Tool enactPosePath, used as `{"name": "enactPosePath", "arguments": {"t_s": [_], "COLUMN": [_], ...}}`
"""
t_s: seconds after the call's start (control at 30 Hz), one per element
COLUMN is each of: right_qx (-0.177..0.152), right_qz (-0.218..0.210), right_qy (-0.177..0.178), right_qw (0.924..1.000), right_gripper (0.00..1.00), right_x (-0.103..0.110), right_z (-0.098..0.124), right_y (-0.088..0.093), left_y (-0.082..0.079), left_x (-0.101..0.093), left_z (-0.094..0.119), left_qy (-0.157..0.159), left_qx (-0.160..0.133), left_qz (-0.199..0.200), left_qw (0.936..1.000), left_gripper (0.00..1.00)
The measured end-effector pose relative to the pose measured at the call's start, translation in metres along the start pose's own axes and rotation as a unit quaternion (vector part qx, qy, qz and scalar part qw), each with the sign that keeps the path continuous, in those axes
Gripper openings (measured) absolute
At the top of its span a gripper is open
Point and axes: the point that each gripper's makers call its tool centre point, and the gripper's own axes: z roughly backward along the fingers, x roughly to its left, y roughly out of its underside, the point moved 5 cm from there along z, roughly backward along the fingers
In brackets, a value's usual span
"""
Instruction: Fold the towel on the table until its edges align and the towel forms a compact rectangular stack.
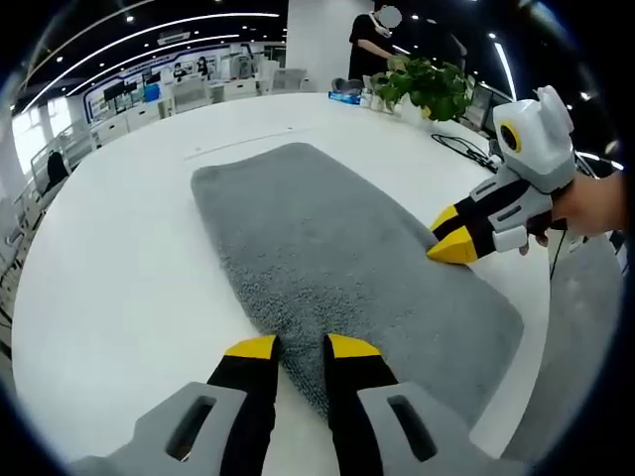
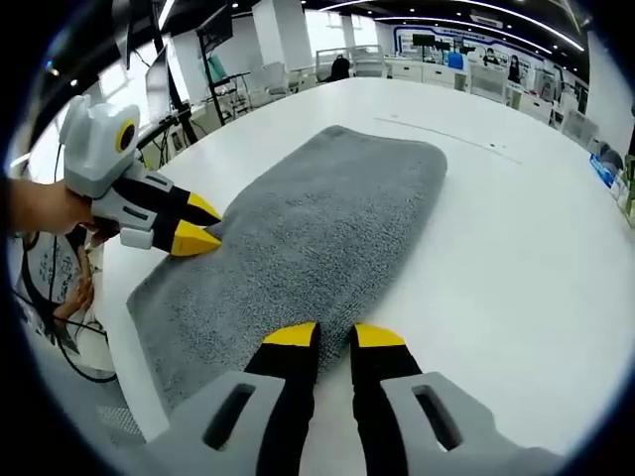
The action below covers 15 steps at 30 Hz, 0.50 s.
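Yellow-tipped left gripper (image 1: 303, 347) at bottom centre of left gripper view, jaws narrowly apart over the near edge of the grey towel (image 1: 337, 258), nothing pinched yet. Towel lies flat across centre frame on the white table (image 1: 119, 268). Right gripper (image 2: 335, 335) likewise narrow at the opposite long edge; tips prob touching pile, hard to tell. Both look placed to grab matching edges for 1st fold
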Motion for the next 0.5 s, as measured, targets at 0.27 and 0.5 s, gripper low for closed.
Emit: {"name": "enactPosePath", "arguments": {"t_s": [0.27, 0.5], "right_qx": [-0.002, 0.008], "right_qz": [-0.008, 0.000], "right_qy": [0.008, 0.014], "right_qw": [0.9999, 0.9999], "right_gripper": [0.11, 0.11], "right_x": [-0.020, -0.034], "right_z": [0.014, 0.027], "right_y": [0.015, 0.024], "left_y": [-0.008, -0.015], "left_x": [-0.021, -0.041], "left_z": [-0.010, -0.018], "left_qy": [0.012, 0.021], "left_qx": [-0.003, -0.002], "left_qz": [-0.004, -0.002], "left_qw": [0.9999, 0.9998], "left_gripper": [0.18, 0.18]}}
